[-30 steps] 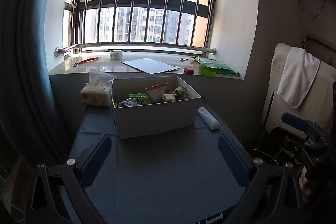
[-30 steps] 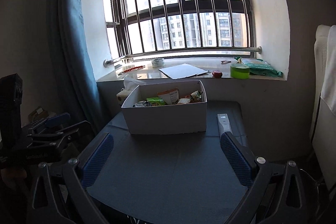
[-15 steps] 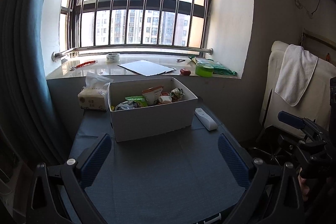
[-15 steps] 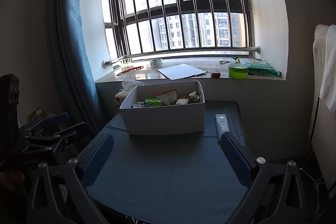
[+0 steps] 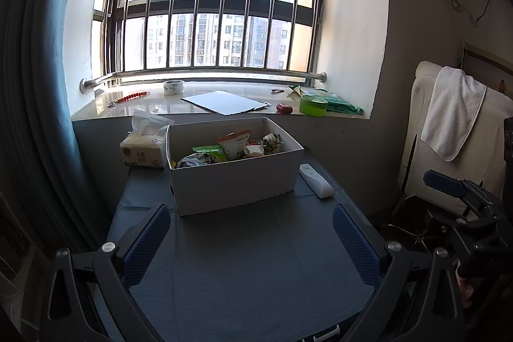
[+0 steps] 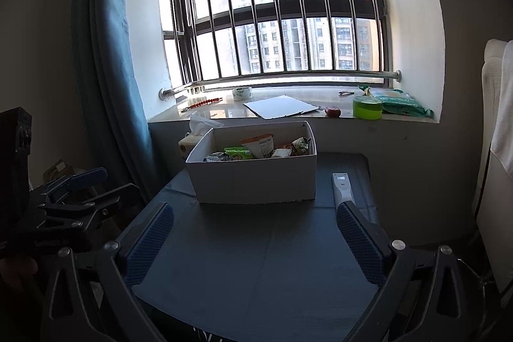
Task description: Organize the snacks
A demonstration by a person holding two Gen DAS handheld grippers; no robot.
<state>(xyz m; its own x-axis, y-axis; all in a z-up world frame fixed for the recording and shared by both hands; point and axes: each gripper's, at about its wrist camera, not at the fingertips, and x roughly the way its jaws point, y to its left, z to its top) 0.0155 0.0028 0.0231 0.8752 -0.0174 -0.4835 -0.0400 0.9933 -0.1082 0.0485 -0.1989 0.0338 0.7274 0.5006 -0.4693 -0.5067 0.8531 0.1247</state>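
A white cardboard box stands at the far side of a dark blue-grey table; it also shows in the right wrist view. Several snack packets lie inside it, green and orange ones among them. My left gripper is open and empty, held back over the table's near side. My right gripper is open and empty too, at the same distance from the box. Each gripper shows at the edge of the other's view.
A tissue pack stands left of the box. A white remote lies right of it. The windowsill behind holds a white sheet, a tape roll, a green container and a green bag. A chair with a white towel stands right.
Both grippers have drawn back a little and tilted up, so the box looks slightly smaller and more window shows. Nothing on the table has moved.
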